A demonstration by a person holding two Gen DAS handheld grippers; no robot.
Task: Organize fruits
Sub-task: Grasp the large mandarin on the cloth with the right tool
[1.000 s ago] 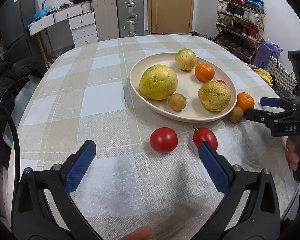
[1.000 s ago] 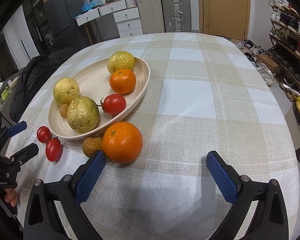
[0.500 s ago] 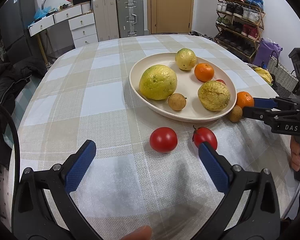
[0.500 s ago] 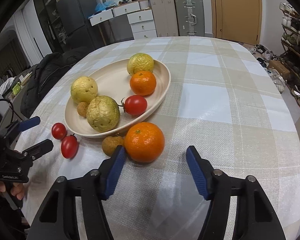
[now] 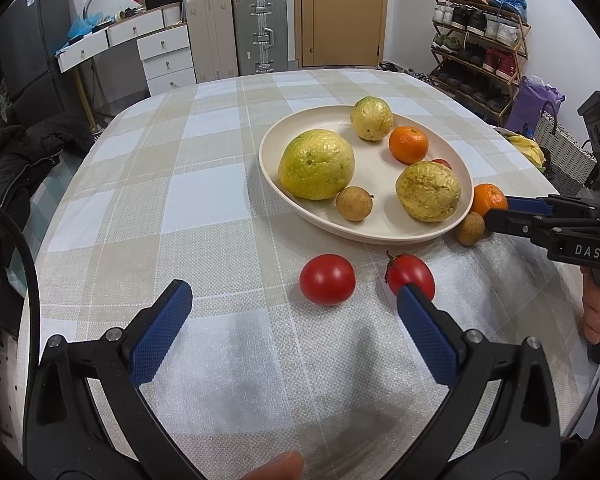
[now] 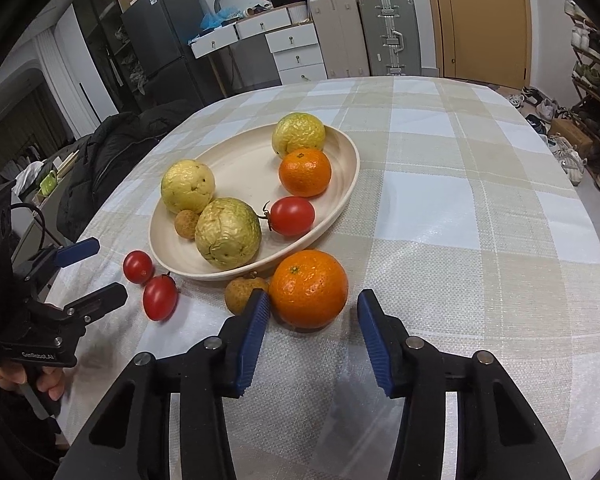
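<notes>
Currently, target: loose orange on the tablecloth, just outside the near rim of the plate, apparently not touching it.
Right gripper: right gripper straddles the near part of the orange; jaws closing, fruit between the blue pads; a sliver of cloth shows on the far-side pad, so no firm clamp yet. Left-side pad sits close against the peel; contact there cannot be told.
Neighbour: small brown fruit beside the orange, also off the plate, tucked under the rim; the left-side finger stands between the two.
Left gripper: left gripper wide open, holding nothing, hovering short of the two tomatoes.
Loose tomatoes: round one and oval one, side by side on the cloth near the plate's near edge, apart from each other.
On the plate: three yellow-green bumpy fruits, one orange, one tomato, one small brown fruit.
Progress, judged: six pieces plated, four left on the cloth; roughly past halfway.
Room on plate: bare patch in the middle and toward the far-left wall; enough for the orange, tighter for all four.
Edges: plate rim is low and sloped, an easy lift-over. Table edge near the loose tomatoes lies toward the left hand; round fruit could roll that way if nudged.
Open room: cloth to the right of the plate is bare and wide.
</notes>
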